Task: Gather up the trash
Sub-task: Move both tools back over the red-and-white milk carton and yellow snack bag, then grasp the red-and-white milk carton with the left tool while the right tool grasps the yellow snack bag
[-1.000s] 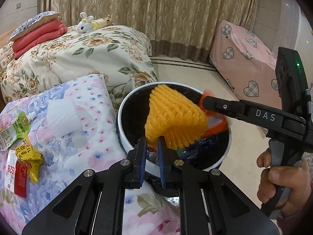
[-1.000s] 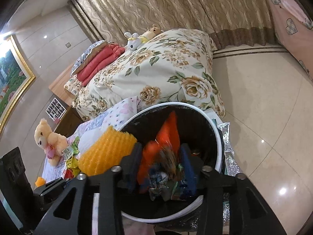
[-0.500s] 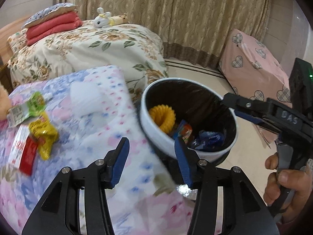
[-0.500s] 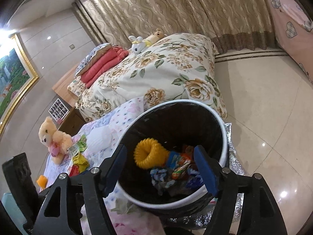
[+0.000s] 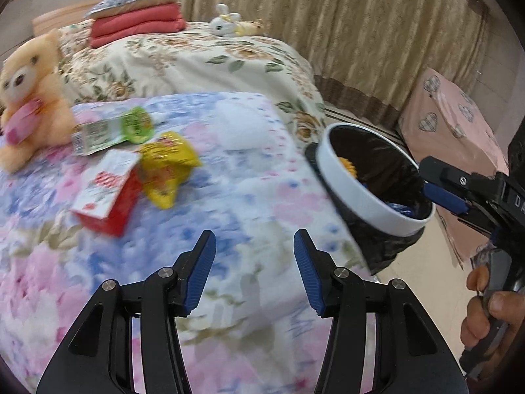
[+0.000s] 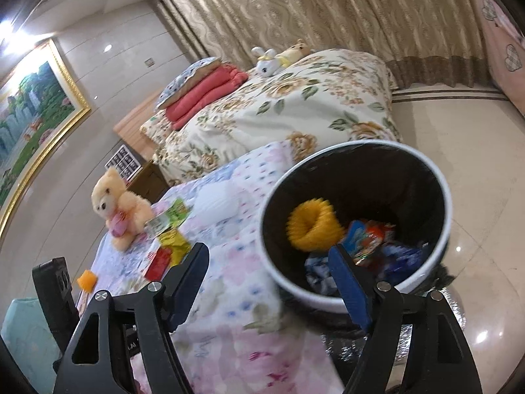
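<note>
A white-rimmed bin (image 5: pixel 367 193) with a black liner stands beside the bed; in the right wrist view (image 6: pixel 439 262) it holds a yellow foam net (image 6: pixel 311 226) and several wrappers. On the floral bedspread (image 5: pixel 249 177) lie a yellow wrapper (image 5: pixel 167 164), a red-and-white box (image 5: pixel 108 197), a green-and-white packet (image 5: pixel 111 131) and a white foam net (image 6: pixel 216 202). My left gripper (image 5: pixel 254 262) is open and empty above the bedspread. My right gripper (image 6: pixel 269 282) is open and empty, near the bin's rim.
A cream teddy bear (image 5: pixel 26 98) sits at the bedspread's far left. A flowered duvet (image 5: pixel 197 62) with red folded blankets (image 5: pixel 137 26) lies behind. A pink heart-pattern cover (image 5: pixel 456 124) stands right of the bin. A small orange piece (image 6: pixel 87 279) lies on the bed.
My left gripper let the yellow foam net fall into the bin, opened and swung left over the bedspread. My right gripper released the orange wrapper into the bin, opened wide and drew back.
</note>
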### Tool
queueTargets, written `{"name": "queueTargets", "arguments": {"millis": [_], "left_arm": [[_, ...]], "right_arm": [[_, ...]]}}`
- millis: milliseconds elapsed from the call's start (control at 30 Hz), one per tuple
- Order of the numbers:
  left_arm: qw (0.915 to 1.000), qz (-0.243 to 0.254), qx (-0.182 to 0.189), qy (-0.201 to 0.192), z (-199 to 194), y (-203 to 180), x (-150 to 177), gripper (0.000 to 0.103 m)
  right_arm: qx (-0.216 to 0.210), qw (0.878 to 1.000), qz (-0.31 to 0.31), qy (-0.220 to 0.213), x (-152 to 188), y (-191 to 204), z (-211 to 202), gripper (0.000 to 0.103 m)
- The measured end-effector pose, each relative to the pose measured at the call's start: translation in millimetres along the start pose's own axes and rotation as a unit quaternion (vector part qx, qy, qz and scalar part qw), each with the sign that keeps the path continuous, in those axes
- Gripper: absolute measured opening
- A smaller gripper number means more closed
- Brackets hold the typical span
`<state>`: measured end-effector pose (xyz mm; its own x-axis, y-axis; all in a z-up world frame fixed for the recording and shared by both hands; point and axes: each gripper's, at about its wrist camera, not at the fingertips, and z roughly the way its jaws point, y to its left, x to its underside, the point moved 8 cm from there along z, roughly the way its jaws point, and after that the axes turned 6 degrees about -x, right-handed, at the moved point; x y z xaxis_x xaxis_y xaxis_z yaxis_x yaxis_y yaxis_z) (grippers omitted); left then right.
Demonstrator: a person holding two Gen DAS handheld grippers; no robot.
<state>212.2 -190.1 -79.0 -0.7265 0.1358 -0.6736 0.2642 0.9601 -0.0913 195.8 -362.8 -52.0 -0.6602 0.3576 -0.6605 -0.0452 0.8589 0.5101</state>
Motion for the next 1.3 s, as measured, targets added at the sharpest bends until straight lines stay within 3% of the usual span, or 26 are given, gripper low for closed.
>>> {"name": "queueTargets", "arguments": {"millis": [367,700,1067,1300], "left_arm": [[0.9979,-0.047,-0.045,-0.003,-13.0,72.7,15.2,0.054],[0.9948,-0.074,-0.07,0.004,-10.8,116.6,23.7,0.057],[0.9949,-0.077,-0.062,0.017,4.2,129.2,17.7,0.066],[0.995,-0.077,-0.057,0.029,28.6,129.3,7.5,0.067]], "right_arm": [[-0.036,0.998,-0.032,0.035,27.6,51.6,28.8,0.077],[-0.069,0.994,-0.056,0.065,48.1,85.2,64.9,0.077],[-0.083,0.989,-0.082,0.092,50.5,96.2,106.8,0.077],[-0.081,0.989,-0.075,0.099,46.3,92.9,121.7,0.077]]}}
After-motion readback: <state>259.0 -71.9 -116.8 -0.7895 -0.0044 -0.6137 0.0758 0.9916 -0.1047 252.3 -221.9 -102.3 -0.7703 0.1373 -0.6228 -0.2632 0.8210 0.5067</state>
